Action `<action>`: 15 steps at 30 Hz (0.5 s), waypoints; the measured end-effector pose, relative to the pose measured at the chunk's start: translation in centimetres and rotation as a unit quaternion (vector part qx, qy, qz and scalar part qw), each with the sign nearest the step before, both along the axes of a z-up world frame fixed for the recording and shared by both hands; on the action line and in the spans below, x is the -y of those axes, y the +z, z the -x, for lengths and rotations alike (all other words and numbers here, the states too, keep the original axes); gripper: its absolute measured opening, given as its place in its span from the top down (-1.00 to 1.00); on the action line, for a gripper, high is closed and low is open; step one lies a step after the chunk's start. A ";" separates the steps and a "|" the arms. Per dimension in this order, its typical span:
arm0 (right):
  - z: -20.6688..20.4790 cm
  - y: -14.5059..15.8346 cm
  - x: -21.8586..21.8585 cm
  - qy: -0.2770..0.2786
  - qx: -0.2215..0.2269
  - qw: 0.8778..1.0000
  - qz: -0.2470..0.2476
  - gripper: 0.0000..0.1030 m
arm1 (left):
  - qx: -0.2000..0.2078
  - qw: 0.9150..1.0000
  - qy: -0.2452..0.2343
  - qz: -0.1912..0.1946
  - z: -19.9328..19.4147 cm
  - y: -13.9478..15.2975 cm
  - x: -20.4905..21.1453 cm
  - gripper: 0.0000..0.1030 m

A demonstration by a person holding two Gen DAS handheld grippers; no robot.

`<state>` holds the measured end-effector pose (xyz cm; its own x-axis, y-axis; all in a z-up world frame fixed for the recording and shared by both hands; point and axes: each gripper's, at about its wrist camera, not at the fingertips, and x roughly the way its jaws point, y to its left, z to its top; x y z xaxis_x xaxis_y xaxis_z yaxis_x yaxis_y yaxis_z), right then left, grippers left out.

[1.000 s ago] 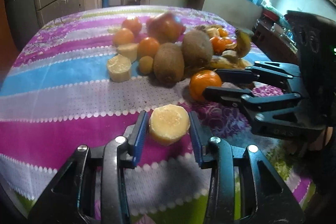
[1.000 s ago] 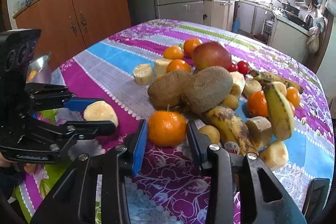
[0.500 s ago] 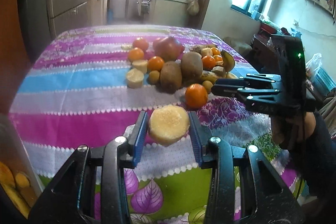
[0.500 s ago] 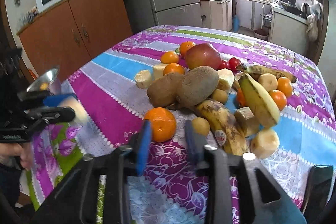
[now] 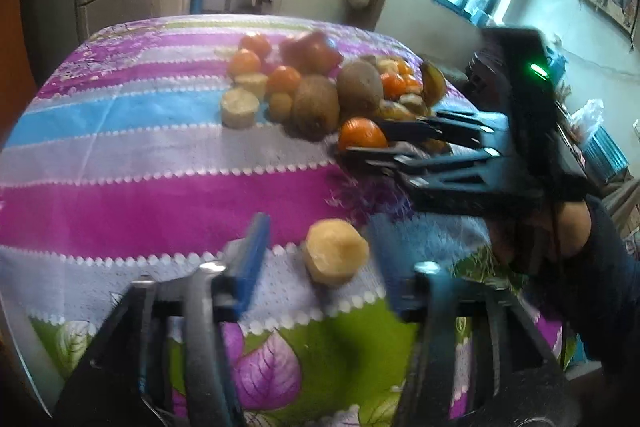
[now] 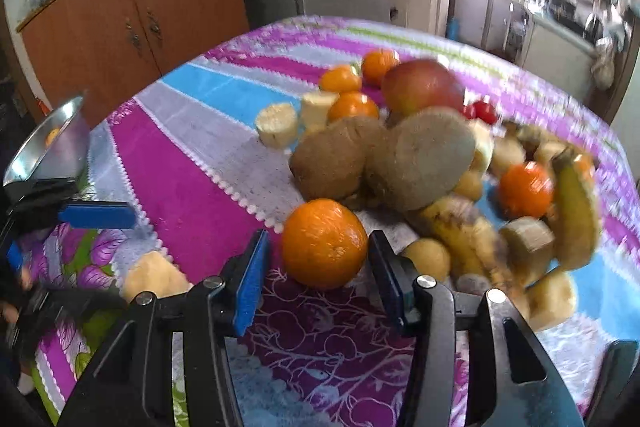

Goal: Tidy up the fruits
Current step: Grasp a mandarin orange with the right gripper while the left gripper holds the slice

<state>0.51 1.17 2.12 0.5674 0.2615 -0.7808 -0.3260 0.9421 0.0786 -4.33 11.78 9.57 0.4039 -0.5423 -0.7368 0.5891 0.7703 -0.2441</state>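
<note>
The left gripper now stands with fingers spread wide; the pale banana chunk it clamped a moment ago lies free between them on the table, near its front edge and apart from the fruit pile. The right gripper, again advanced, brackets the near orange, fingers apart, not touching. One piece is sorted; the orange appears next.
</note>
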 end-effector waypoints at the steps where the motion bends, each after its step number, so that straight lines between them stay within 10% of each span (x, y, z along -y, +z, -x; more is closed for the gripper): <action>1: -0.2 -0.1 0.1 -0.004 -0.004 1.000 -0.004 -0.03 | -0.002 1.000 -0.001 -0.011 0.2 -0.3 0.2 -0.65; 9: 0.0 0.0 0.6 -0.008 -0.002 1.000 -0.014 0.11 | -0.027 0.999 -0.020 -0.033 0.0 -1.8 2.1 -0.55; 15: 0.5 0.6 0.7 -0.012 0.017 1.000 -0.016 0.13 | -0.011 0.998 -0.015 -0.058 0.0 -1.8 3.2 0.29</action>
